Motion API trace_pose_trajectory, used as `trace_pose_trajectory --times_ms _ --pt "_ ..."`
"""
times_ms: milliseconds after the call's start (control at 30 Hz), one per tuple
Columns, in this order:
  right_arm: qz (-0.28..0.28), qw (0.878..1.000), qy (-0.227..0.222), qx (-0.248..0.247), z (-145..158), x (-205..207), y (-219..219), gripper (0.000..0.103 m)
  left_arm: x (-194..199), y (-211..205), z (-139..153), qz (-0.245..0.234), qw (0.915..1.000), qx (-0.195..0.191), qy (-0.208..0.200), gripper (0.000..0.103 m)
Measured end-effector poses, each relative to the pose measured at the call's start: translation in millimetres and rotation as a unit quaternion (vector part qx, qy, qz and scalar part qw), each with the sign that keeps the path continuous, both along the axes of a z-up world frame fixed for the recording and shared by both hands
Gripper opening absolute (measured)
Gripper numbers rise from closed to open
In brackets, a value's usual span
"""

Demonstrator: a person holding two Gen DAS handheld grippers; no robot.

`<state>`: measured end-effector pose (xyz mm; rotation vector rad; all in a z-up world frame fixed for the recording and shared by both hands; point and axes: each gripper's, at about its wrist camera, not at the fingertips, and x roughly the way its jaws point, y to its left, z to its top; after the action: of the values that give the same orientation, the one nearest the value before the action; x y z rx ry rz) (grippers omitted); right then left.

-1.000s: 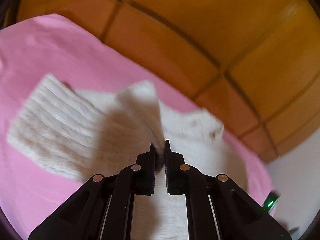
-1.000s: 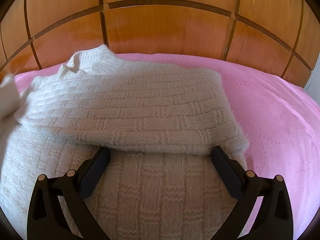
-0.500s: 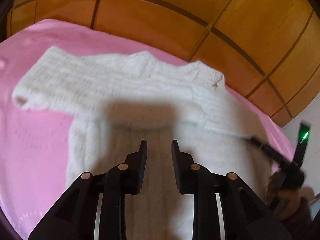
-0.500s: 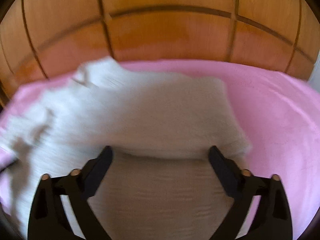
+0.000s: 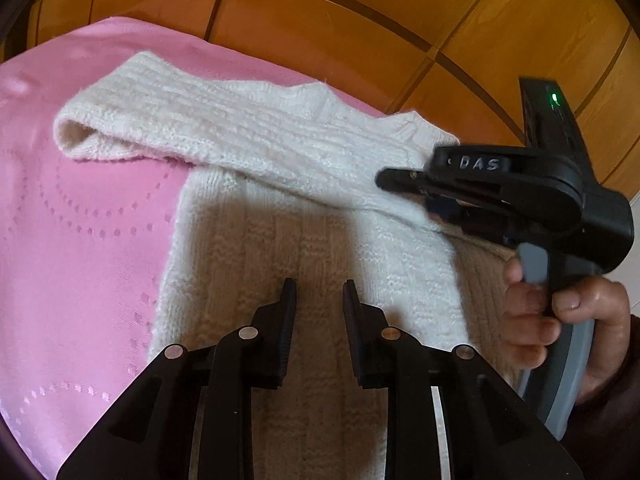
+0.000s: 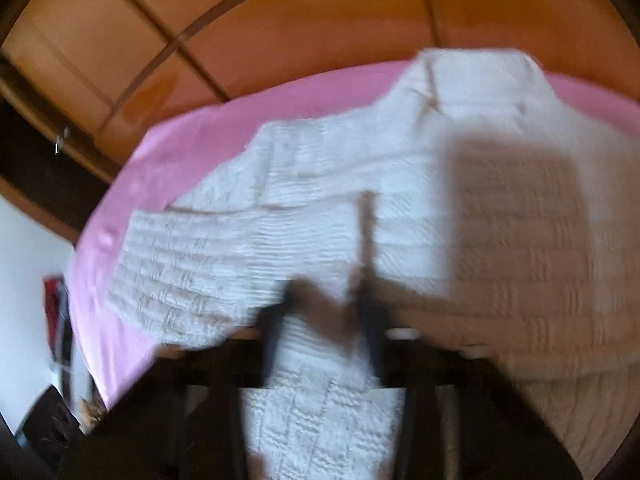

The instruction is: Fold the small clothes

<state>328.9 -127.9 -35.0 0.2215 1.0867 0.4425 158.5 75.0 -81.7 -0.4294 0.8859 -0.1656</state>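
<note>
Nearest in the left wrist view: left hand-held gripper (image 5: pixel 318 300) narrowly parted, nothing between its pads, hovering over the lower body of the white knitted sweater (image 5: pixel 304 248). To its right, right hand-held gripper (image 5: pixel 404 182) seen side-on in a hand (image 5: pixel 560 320), tip at the sweater's far shoulder; jaw gap impossible to tell there. From the right wrist view, badly blurred, fingers (image 6: pixel 276 320) apparently parted somewhat, with knit showing between them; gripping or merely above, unclear.

Further out: sweater spread flat on the pink bedspread (image 5: pixel 80 240), one sleeve (image 5: pixel 168 128) already laid across the chest, cuff overhanging the body's edge onto the pink. Beyond, wooden headboard (image 5: pixel 320 32).

Handling, as a judgement: soft, thick, light, limp; likely to sag and stretch if lifted by one point, but fuzzy enough not to slip from ridged pads. Best taken at doubled edges such as hem corners, cuff or shoulder seam, with both layers pinched together and carried low.
</note>
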Motion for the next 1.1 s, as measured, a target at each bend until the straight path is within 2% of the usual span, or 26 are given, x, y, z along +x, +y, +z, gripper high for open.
trace_pose_trajectory --times_ms 167,300,367,567,833,867,900,933,1000,1100 --pt "-0.006 0.995 -0.099 0.009 61.0 -16.1 -19.7 0.005 -1.6 4.6 -3.9 0.006 0.9998 -0.019 -0.004 0.023" --pt "-0.041 0.988 -0.144 0.025 93.1 -29.0 -55.0 0.005 -2.7 2.9 -3.4 0.007 0.9999 -0.013 -0.005 0.023" --pt "-0.064 0.985 -0.156 0.023 98.5 -32.8 -76.8 0.005 -3.2 2.7 -3.3 0.007 0.9999 -0.011 -0.005 0.023" --pt "-0.141 0.982 -0.127 0.019 77.4 -32.2 -142.5 0.005 -3.5 0.2 -2.6 0.008 1.0000 -0.001 -0.005 0.023" --pt "-0.203 0.976 -0.077 -0.007 32.7 -34.1 -191.7 0.005 2.6 -5.5 7.8 0.007 0.9997 0.021 0.004 0.023" --pt "-0.208 0.976 -0.068 -0.006 25.7 -33.8 -195.2 0.005 6.5 -6.0 10.8 0.006 0.9997 0.024 0.003 0.025" --pt "-0.210 0.976 -0.063 -0.007 23.1 -33.9 -197.8 0.005 9.1 -5.2 12.5 0.008 0.9997 0.022 0.001 0.035" --pt "-0.212 0.975 -0.060 -0.007 20.7 -34.7 -204.4 0.005 12.6 -3.9 14.9 0.012 0.9998 0.019 -0.002 0.039" --pt "-0.215 0.975 -0.055 -0.009 15.3 -33.4 -205.3 0.005 23.0 -0.7 21.4 0.024 0.9996 0.016 -0.009 0.040" --pt "-0.216 0.975 -0.054 -0.010 13.0 -32.1 -204.0 0.005 43.6 5.5 25.4 0.035 0.9992 0.018 -0.012 0.047"
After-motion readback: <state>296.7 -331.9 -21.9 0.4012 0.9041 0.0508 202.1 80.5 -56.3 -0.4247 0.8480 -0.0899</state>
